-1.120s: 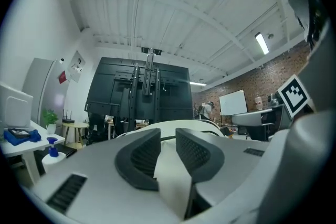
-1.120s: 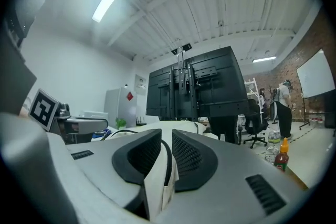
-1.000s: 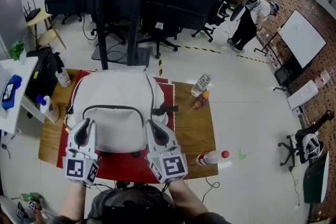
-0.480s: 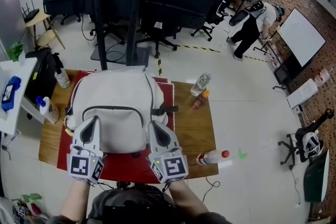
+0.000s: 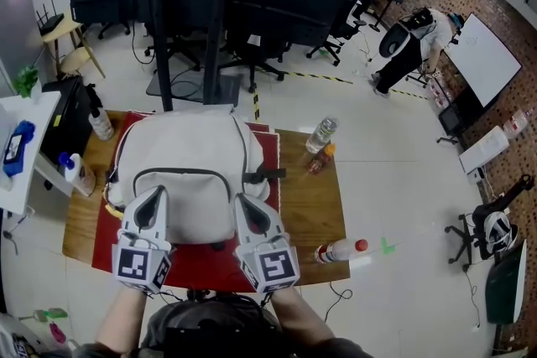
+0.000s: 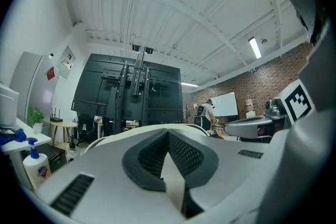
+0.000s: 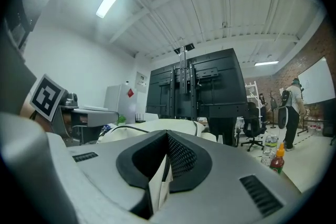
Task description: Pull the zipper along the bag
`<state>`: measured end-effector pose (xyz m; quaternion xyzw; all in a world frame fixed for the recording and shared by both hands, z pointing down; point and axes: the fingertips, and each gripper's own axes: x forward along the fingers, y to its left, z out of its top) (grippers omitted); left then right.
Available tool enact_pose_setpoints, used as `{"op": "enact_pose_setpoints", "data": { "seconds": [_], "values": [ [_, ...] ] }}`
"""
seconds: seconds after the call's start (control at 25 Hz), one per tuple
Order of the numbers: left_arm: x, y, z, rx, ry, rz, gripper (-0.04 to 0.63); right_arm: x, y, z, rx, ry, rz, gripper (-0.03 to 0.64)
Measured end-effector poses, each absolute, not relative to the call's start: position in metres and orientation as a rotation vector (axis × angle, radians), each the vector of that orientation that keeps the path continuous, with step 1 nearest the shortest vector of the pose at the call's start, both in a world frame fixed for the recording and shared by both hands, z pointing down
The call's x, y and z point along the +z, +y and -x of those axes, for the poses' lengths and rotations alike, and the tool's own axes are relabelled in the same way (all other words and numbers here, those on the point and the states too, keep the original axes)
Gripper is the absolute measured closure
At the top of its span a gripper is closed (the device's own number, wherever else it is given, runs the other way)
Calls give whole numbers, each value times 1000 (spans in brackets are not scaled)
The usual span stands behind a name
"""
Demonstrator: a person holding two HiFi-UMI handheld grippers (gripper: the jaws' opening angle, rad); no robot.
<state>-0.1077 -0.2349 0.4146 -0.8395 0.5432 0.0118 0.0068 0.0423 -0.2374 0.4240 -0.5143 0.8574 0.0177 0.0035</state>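
A cream backpack (image 5: 180, 142) lies flat on a red mat (image 5: 201, 264), with its dark zipper (image 5: 180, 172) arching across the front panel. My left gripper (image 5: 156, 194) rests on the bag's near left part, just below the zipper's left end. It is shut, and pale bag fabric (image 6: 170, 176) shows pinched between its pads. My right gripper (image 5: 243, 200) sits at the bag's near right side by the zipper's right end. It is shut on a pale strip (image 7: 160, 186) of the bag. I cannot tell whether that strip is the zipper pull.
The mat lies on a wooden table (image 5: 315, 205). A water bottle (image 5: 320, 134) and a small sauce bottle (image 5: 317, 161) stand right of the bag. A red-capped bottle (image 5: 340, 251) lies at the near right edge. A spray bottle (image 5: 77, 172) stands at the left edge. Black rack (image 5: 218, 12) behind.
My left gripper has shifted right and forward onto the bag's corner and its jaws have closed there. The right gripper has barely moved. The person far back has walked right.
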Motion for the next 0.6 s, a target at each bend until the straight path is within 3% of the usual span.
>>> {"op": "enact_pose_setpoints", "data": {
  "seconds": [0.6],
  "values": [
    [417, -235, 112, -19, 1726, 2635, 574, 428, -238, -29, 51, 2726, 1576, 612]
  ]
}}
